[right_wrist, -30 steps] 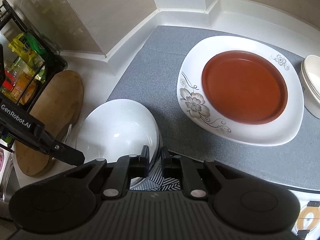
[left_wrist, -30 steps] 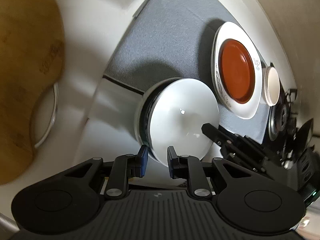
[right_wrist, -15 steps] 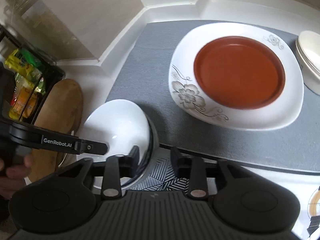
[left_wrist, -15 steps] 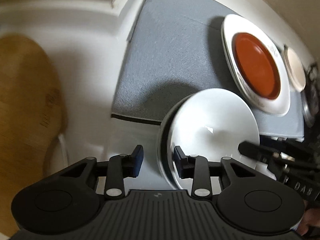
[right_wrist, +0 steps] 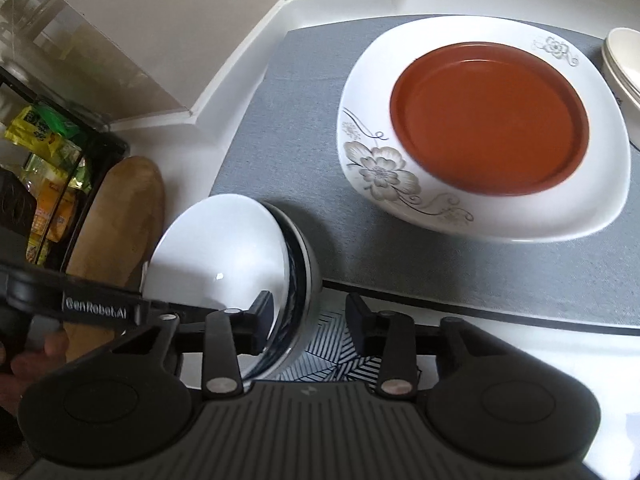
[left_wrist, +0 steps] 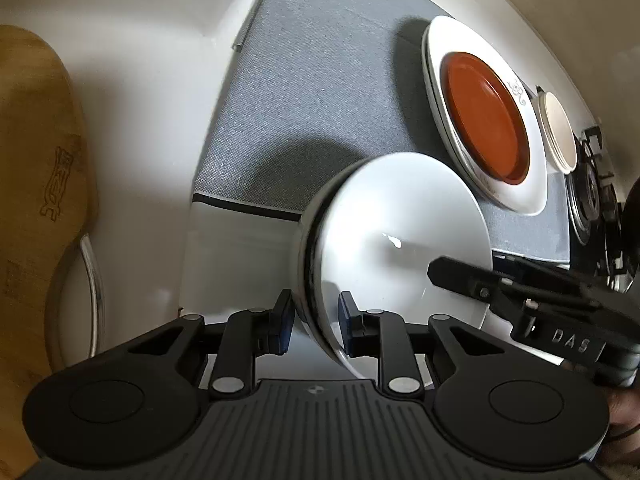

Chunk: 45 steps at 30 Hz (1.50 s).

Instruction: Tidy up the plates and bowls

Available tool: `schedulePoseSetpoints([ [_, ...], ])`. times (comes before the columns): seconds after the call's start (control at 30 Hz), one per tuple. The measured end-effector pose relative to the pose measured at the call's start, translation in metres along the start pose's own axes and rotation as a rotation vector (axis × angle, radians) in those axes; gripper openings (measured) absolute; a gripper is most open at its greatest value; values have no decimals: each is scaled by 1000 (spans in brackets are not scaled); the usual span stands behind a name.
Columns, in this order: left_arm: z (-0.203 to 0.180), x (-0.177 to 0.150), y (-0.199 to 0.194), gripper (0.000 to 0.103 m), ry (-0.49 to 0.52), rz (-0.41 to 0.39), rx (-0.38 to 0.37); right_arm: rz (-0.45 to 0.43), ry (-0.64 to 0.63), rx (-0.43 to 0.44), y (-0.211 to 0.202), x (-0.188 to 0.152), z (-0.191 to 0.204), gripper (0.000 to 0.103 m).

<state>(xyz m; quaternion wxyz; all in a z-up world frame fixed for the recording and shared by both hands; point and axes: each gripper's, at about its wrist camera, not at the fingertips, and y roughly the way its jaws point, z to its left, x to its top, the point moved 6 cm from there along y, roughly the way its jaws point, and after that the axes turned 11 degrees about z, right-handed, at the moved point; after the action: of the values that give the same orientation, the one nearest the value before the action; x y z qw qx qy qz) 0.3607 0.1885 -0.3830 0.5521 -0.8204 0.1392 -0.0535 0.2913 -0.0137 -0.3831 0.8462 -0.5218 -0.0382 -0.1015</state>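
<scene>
A white bowl (left_wrist: 400, 236) with a dark striped outside is tilted above the counter edge; it also shows in the right wrist view (right_wrist: 224, 256). My left gripper (left_wrist: 314, 322) straddles its near rim, jaws closed on it. My right gripper (right_wrist: 308, 322) is open with the bowl's rim between its fingers. A red plate (right_wrist: 490, 118) lies on a white flowered plate (right_wrist: 400, 176) on the grey mat (right_wrist: 280, 152). These also show in the left wrist view: red plate (left_wrist: 484, 116), flowered plate (left_wrist: 440, 52).
A stack of small cream bowls (right_wrist: 624, 64) stands at the mat's right end. A wooden cutting board (left_wrist: 36, 184) lies at the left. A black rack with packets (right_wrist: 44, 160) stands far left. A striped item (right_wrist: 332, 352) lies under the bowl.
The right gripper has opened from shut to wide around the bowl rim. The left gripper opened, shifted onto the rim and narrowed on it. The bowl has tilted more.
</scene>
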Motion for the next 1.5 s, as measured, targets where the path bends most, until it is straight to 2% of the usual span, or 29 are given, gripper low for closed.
schedulePoseSetpoints([
  [0.13, -3, 4, 1, 25, 0, -8, 16, 31, 4, 7, 6, 0, 2, 43],
  [0.2, -5, 2, -2, 25, 0, -7, 34, 41, 9, 35, 8, 0, 4, 33],
  [0.3, -14, 0, -3, 25, 19, -10, 83, 50, -27, -5, 8, -2, 8, 29],
  [0.37, -18, -1, -3, 25, 16, -5, 97, 51, -17, 0, 6, -4, 5, 27],
  [0.47, -24, -3, -4, 26, 12, 2, 104, 48, 8, 27, 1, -5, 1, 27],
  [0.57, -30, -4, -8, 26, 23, 8, 107, 32, -4, 16, -7, -5, 0, 25],
  [0.83, -54, 1, -28, 26, 61, -24, 122, -33, 34, 30, -39, -1, -5, 25],
  [1.13, -108, 20, -41, 25, 188, -47, 117, -142, 103, -31, -92, 1, -26, 24],
  [1.33, -160, 35, -39, 25, 313, -65, 150, -202, 194, -56, -123, 0, -56, 24],
  [1.5, -206, 60, -30, 26, 392, -55, 118, -263, 265, -97, -153, -1, -90, 24],
])
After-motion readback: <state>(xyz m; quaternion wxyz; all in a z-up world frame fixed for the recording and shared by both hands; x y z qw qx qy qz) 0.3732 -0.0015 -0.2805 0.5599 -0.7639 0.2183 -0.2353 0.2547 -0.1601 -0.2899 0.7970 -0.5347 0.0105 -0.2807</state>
